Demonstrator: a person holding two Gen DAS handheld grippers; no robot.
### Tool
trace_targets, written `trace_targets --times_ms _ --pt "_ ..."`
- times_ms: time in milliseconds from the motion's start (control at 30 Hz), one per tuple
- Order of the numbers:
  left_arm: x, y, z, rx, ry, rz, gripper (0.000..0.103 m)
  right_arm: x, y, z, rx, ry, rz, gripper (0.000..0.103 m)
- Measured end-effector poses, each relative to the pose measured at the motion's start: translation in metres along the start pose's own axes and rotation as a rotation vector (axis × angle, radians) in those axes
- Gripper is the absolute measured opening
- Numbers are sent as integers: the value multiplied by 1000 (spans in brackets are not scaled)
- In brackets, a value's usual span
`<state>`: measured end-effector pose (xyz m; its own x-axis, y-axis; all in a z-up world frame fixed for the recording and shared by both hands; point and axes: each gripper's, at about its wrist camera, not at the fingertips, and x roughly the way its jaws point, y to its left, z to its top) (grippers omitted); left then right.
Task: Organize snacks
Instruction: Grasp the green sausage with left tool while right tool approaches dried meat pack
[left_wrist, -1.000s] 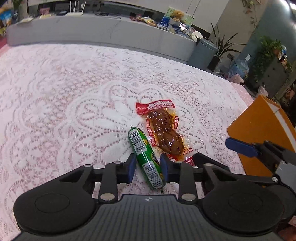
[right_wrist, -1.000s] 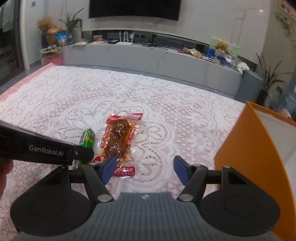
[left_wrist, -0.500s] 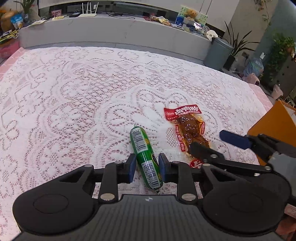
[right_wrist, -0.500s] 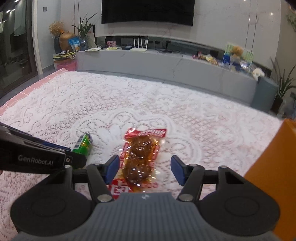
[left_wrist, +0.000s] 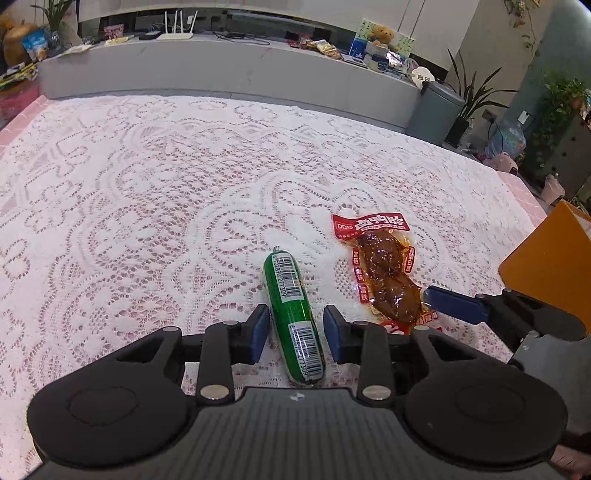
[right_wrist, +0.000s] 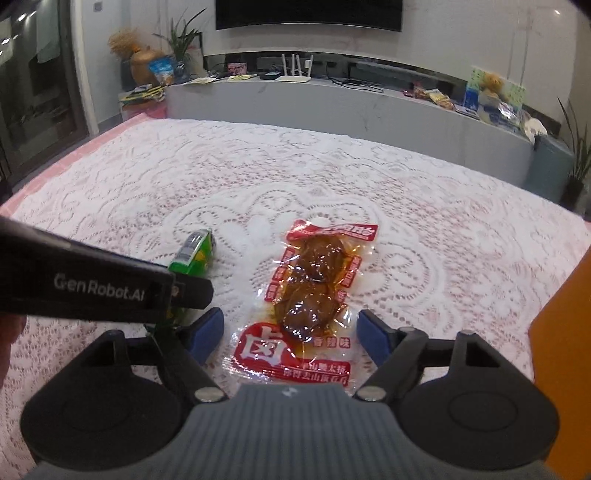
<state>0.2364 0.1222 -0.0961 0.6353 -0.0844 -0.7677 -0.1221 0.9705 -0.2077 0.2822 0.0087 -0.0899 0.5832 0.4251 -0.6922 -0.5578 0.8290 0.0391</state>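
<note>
Step in hand, by the look of it: lining up both grippers for a double pick, nothing lifted yet.

Landmark for all places: green sausage stick (left_wrist: 294, 317), lying flat on lace tablecloth (left_wrist: 147, 206), long axis running away from the camera.

Around the near half of that stick: left gripper (left_wrist: 296, 328), jaws just opened a little, now set slightly wider than the stick, a thin gap showing at each blue pad, no squeeze visible. Stick between the pads but not held.

Just right of the stick: red-and-clear meat packet (right_wrist: 314, 295), also flat on the cloth. Straddling its near end: right gripper (right_wrist: 290, 334), jaws just spread wider, pads well clear of both packet edges, gripping nothing.

Far right of the stick: orange box (left_wrist: 550, 266), likely the place for the snacks.

Next move, as a judgement: lower both, close on stick and packet, carry rightward to the box. Packet thin and slippery, so a low pinch needed.
</note>
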Motion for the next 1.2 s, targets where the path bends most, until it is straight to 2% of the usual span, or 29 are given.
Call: trace_targets --times_ms 200,300,467,567,667,833,900,967,1033,1200 --pt "1 -3 -1 48 -15 11 39 -5 -7 4 45 8 -16 66" --pt "0 2 0 36 -11 -6 31 -11 -6 6 44 4 -4 65" --pt "-1 1 -1 49 -8 -6 29 -23 -1 8 28 11 -13 65" --pt "-5 1 -1 47 11 -11 28 -30 -4 5 57 57 -31 65" --pt "-14 -5 -2 90 20 -44 26 -38 -11 -1 88 123 -58 67" --pt "-16 -18 -9 139 53 -54 26 -39 -11 -16 32 206 -66 69" --pt "-12 -16 -10 135 67 -43 25 -38 -12 -15 46 202 -65 71" --pt "-10 -14 -10 132 68 -43 26 -38 -14 -11 72 170 -49 78" --pt "-8 -13 -8 123 70 -39 28 -36 -14 -8 76 138 -34 78" --pt "-7 -13 -8 125 65 -41 34 -18 -12 -9 69 141 -77 80"
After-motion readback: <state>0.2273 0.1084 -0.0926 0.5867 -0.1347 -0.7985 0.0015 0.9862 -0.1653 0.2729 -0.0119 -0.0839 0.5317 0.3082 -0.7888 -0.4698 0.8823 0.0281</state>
